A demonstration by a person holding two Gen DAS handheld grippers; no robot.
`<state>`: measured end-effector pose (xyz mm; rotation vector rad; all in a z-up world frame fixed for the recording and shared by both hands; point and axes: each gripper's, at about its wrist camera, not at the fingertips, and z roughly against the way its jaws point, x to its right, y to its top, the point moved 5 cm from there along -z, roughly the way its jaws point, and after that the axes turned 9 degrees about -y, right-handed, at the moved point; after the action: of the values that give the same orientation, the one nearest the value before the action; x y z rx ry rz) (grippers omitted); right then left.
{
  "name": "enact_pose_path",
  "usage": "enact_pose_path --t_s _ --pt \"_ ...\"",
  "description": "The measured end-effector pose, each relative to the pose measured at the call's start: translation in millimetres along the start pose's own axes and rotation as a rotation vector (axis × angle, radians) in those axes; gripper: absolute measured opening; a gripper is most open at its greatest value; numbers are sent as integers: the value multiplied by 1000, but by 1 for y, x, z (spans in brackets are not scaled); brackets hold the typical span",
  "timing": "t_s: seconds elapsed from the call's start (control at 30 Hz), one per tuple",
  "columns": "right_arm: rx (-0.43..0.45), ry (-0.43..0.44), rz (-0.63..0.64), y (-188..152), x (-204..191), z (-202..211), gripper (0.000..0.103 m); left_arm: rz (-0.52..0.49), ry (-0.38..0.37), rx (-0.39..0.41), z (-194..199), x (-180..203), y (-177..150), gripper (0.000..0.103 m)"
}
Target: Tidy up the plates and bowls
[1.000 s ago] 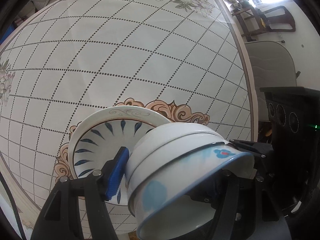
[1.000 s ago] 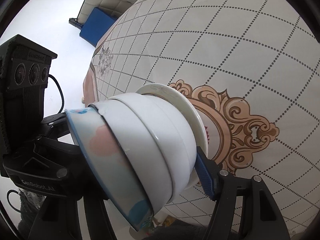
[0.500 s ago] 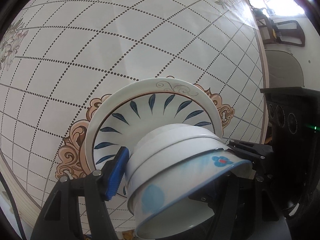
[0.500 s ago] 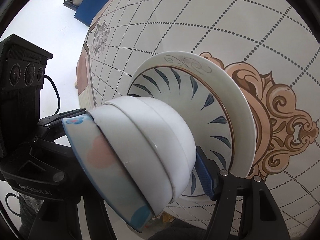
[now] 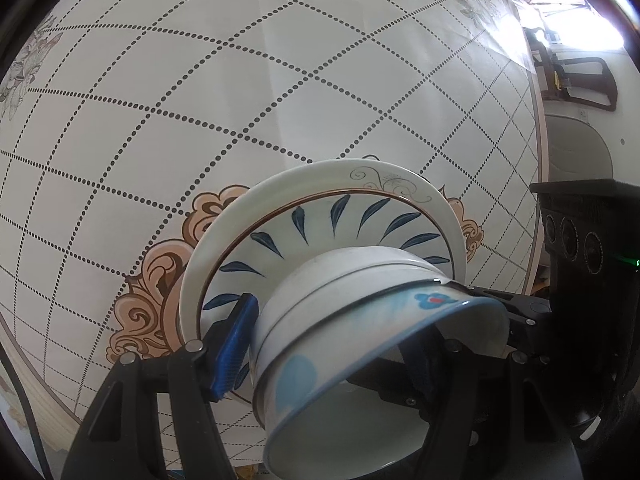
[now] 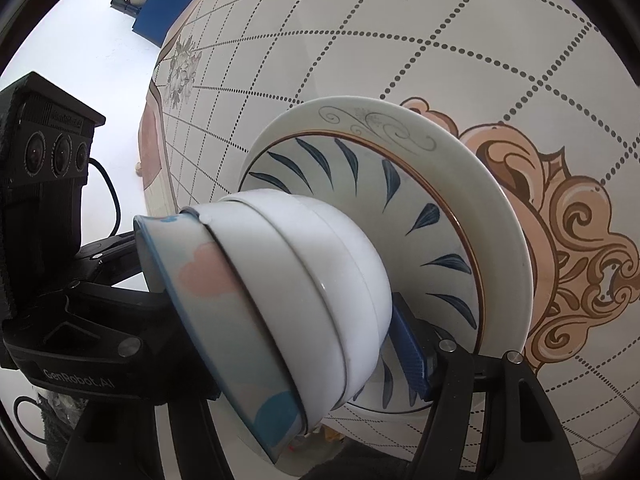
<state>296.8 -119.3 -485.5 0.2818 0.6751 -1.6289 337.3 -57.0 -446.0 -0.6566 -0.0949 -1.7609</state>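
Observation:
A stack of nested bowls (image 5: 360,320), two white ones under a blue-rimmed bowl with blue and pink patches, is held between both grippers. My left gripper (image 5: 340,344) is shut on the stack's rim from one side, and my right gripper (image 6: 288,320) is shut on it from the opposite side. The stack (image 6: 288,292) hangs just above stacked plates (image 5: 320,216) on the table: a blue-leaf plate (image 6: 360,184) on a larger white plate with a grey scroll. I cannot tell whether the bowl base touches the plate.
The table (image 5: 240,80) has a white cloth with dotted diamond lines and a tan scroll medallion (image 6: 568,248) under the plates. The table edge runs at right, with chairs (image 5: 576,80) beyond. A blue object (image 6: 160,20) sits on the floor.
Both grippers carried the bowl stack forward and down toward the plates. The plates now fill more of both views and the stack sits over the blue-leaf plate.

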Motion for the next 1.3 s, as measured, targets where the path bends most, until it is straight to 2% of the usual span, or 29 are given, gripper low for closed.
enact_pose_path --t_s 0.27,0.37,0.5,0.63,0.8,0.9,1.03,1.07,1.13,1.2,1.3 --pt "-7 -42 4 8 -11 -3 69 23 -14 44 10 -7 -3 63" --pt "21 -94 40 9 -21 3 70 13 64 109 27 -10 -8 63" --pt "66 -138 86 7 -32 20 70 49 143 222 56 -12 -17 63" --pt "134 -201 125 2 -45 42 71 75 186 331 85 -11 -33 63" --pt "191 -258 140 -8 -57 61 71 97 231 415 108 -10 -53 63" --pt "241 -327 149 -21 -63 73 71 110 265 473 121 -8 -70 65" --pt "334 -450 166 -46 -69 94 76 112 325 567 143 -1 -100 67" --pt "358 -493 170 -55 -70 101 83 107 340 595 149 3 -110 70" --pt "419 -547 183 -72 -76 113 90 95 364 638 157 10 -127 80" --pt "476 -618 191 -90 -81 125 103 84 380 680 165 18 -146 81" --pt "558 -680 194 -122 -87 143 103 42 377 727 172 32 -168 87"
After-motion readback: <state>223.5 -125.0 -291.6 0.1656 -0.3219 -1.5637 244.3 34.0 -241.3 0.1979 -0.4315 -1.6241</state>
